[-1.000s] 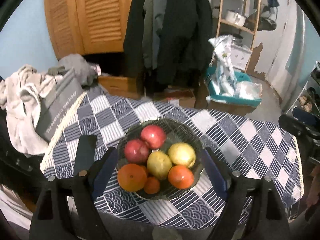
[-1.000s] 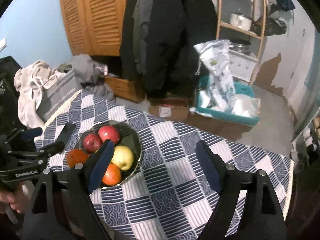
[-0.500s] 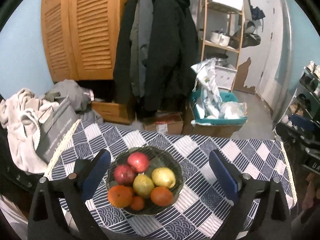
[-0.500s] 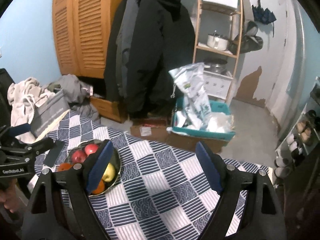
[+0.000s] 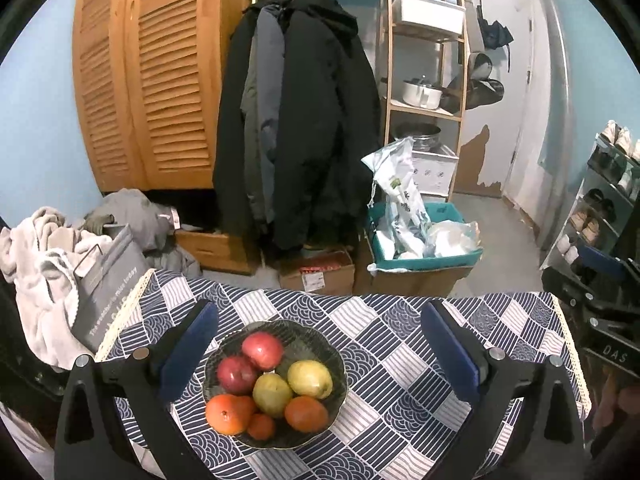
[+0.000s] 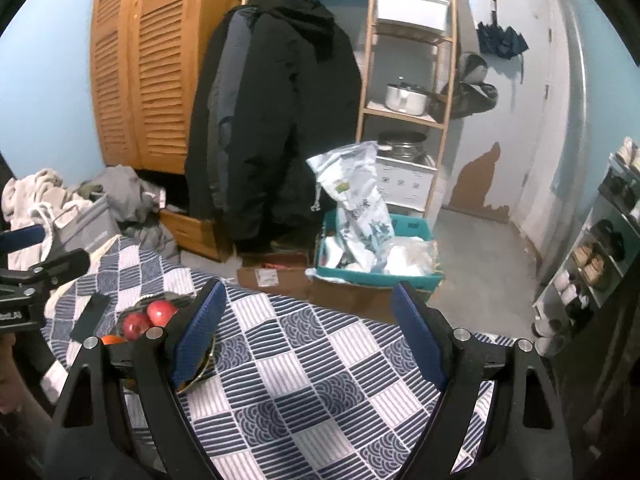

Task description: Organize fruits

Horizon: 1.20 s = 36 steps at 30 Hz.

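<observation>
A dark glass bowl (image 5: 338,364) stands on the blue-and-white checked tablecloth (image 5: 400,364). It holds two red apples (image 5: 262,349), two yellow-green fruits (image 5: 310,379) and three oranges (image 5: 227,414). My left gripper (image 5: 319,312) hangs above and behind the bowl, open wide, with nothing between its fingers. My right gripper (image 6: 308,292) is open and empty over the cloth (image 6: 320,380) to the right of the bowl. In the right wrist view its left finger (image 6: 198,328) hides most of the bowl, and only the apples (image 6: 160,312) show clearly.
A flat black object (image 6: 90,318) lies on the cloth left of the bowl. A grey bag (image 5: 108,292) and a laundry pile (image 5: 36,248) sit at the table's left edge. Cardboard boxes (image 5: 316,276), a teal crate (image 5: 424,256), hanging coats and a shelf stand beyond the far edge.
Both grippers have drawn back and risen, so the bowl looks smaller and more of the room shows. The left gripper's fingers, close beside the bowl before, have spread wider.
</observation>
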{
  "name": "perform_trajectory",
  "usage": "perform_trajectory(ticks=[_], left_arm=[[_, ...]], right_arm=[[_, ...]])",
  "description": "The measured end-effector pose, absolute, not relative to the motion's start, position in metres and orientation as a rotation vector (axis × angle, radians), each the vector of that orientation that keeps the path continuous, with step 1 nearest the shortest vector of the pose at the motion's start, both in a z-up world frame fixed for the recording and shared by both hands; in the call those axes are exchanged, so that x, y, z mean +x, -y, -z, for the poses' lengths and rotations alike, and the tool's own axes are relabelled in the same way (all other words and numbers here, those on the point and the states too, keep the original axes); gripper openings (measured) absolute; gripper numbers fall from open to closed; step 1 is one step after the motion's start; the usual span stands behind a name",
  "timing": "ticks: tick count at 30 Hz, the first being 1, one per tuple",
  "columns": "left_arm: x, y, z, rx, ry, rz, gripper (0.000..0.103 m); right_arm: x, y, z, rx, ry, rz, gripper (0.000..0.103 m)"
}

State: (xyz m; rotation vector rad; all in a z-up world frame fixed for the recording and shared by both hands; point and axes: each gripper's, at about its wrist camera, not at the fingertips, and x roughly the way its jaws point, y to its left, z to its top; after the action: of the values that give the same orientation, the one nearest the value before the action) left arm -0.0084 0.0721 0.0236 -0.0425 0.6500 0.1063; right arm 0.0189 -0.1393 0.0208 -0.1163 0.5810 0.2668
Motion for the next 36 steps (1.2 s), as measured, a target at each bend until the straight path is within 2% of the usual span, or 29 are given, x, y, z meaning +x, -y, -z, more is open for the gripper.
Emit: perform_trajectory(ticks=[36], left_arm=[[-0.005, -0.067, -0.023, -0.068, -0.666, -0.125, 0.102]], right_arm=[[0.024, 0.149, -0.022, -0.105, -0.588, -0.254, 0.084]])
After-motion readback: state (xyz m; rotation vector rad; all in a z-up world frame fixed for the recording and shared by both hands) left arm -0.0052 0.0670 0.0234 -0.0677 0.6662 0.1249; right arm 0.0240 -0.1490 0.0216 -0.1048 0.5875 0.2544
